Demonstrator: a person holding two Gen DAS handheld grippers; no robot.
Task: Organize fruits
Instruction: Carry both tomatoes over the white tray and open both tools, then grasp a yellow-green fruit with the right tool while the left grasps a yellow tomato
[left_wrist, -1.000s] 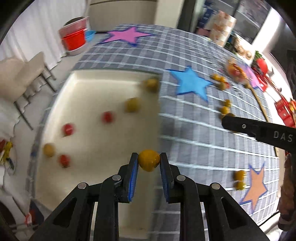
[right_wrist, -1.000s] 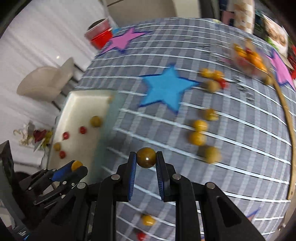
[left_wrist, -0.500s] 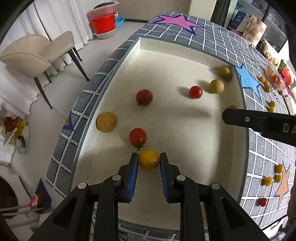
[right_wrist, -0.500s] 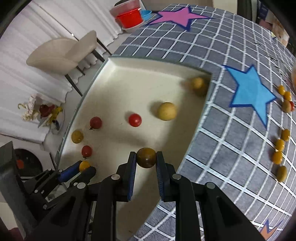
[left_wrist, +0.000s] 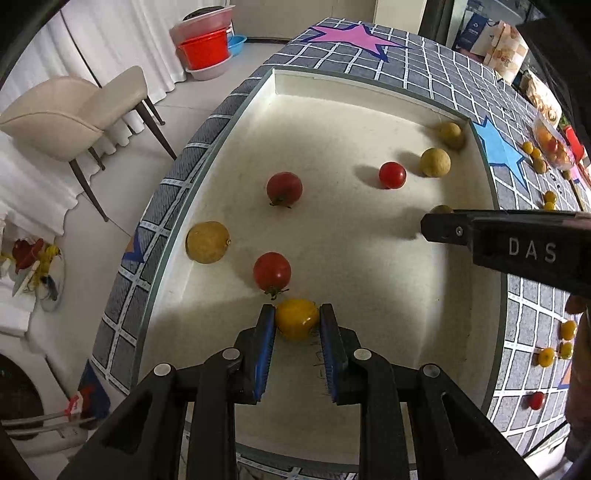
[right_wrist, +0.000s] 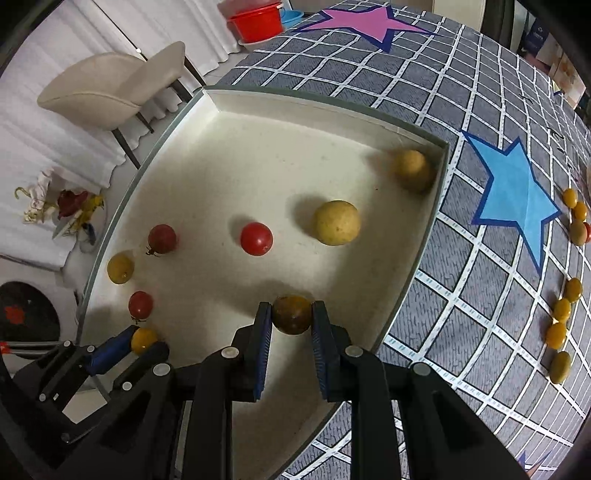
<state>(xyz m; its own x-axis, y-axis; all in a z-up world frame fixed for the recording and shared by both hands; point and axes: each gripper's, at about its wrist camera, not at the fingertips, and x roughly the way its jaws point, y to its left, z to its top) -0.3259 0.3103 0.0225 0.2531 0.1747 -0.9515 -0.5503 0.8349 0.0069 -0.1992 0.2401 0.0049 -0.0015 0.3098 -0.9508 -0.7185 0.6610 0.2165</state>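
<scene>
My left gripper is shut on a yellow cherry tomato, low over the near part of the white tray. It also shows in the right wrist view. My right gripper is shut on a dark olive-brown tomato over the tray's near right part; it reaches in from the right in the left wrist view. Red tomatoes and yellowish fruits lie in the tray.
The tray sits on a grey checked cloth with a blue star and a pink star. Several small yellow fruits lie on the cloth at the right. A beige chair and red basins stand beyond the table.
Both grippers swung left from over the cloth to over the tray, each still holding its fruit, and have come lower and closer to the tray floor.
</scene>
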